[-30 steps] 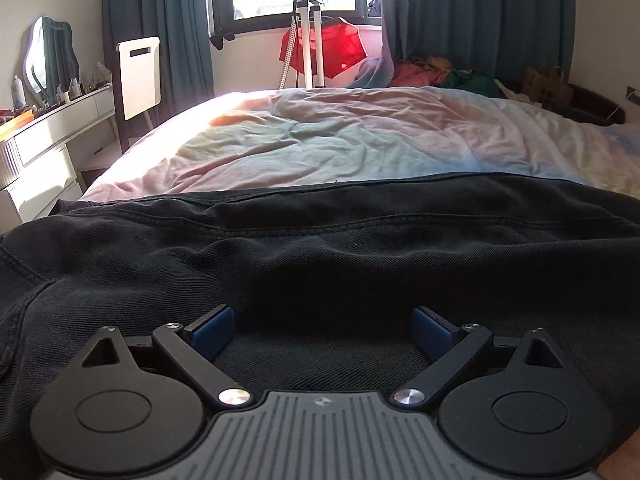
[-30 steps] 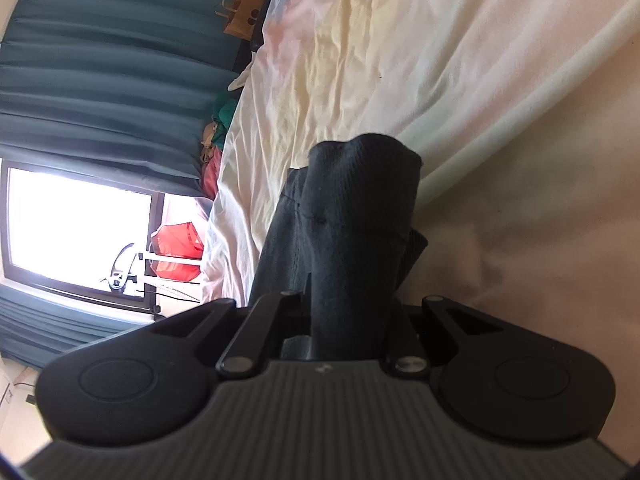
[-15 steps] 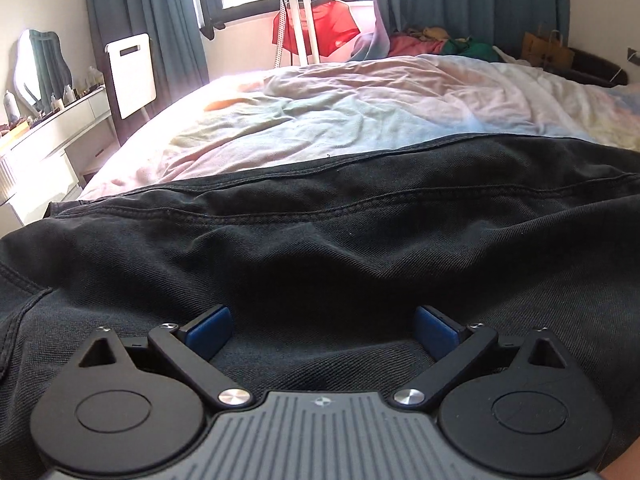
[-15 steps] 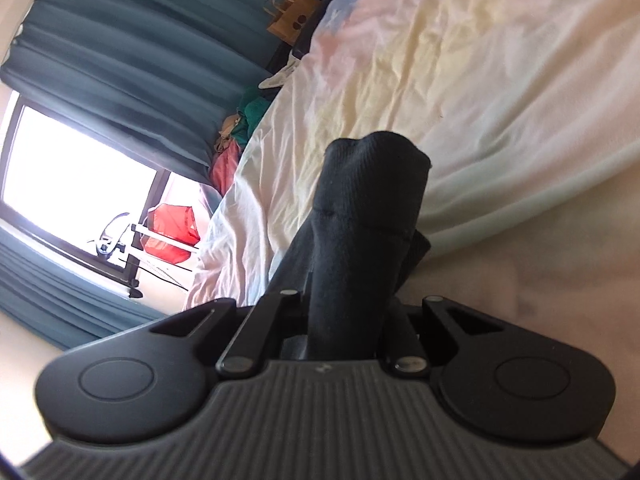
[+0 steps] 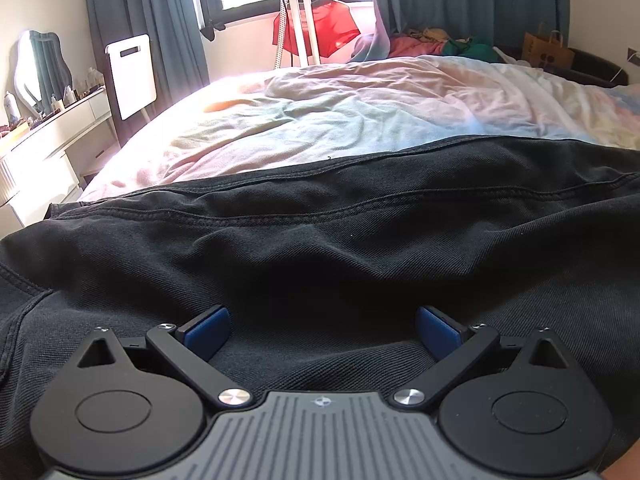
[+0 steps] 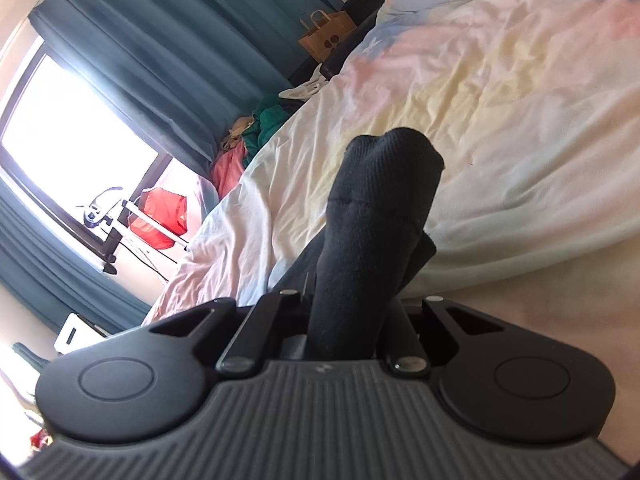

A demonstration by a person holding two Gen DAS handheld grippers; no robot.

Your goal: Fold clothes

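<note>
Black denim trousers (image 5: 320,240) lie spread across the near part of the bed, a stitched seam running left to right. My left gripper (image 5: 322,328) sits low over the cloth, open, its blue pads (image 5: 208,330) wide apart with only flat fabric under them. In the right wrist view my right gripper (image 6: 352,320) is shut on a bunched end of the black trousers (image 6: 380,200), which stands up out of the jaws as a thick roll and hides the pads. The view is tilted, and the bed (image 6: 500,120) lies behind the roll.
A rumpled pastel duvet (image 5: 340,112) covers the bed beyond the trousers. A white dresser (image 5: 48,140) and mirror stand at left. At the window are teal curtains, a white stand with a red garment (image 5: 316,28), a clothes pile (image 5: 432,40) and a paper bag (image 5: 546,50).
My right gripper has risen and rolled with the cloth in it, so the room has swung round. The left gripper has stayed where it was, open.
</note>
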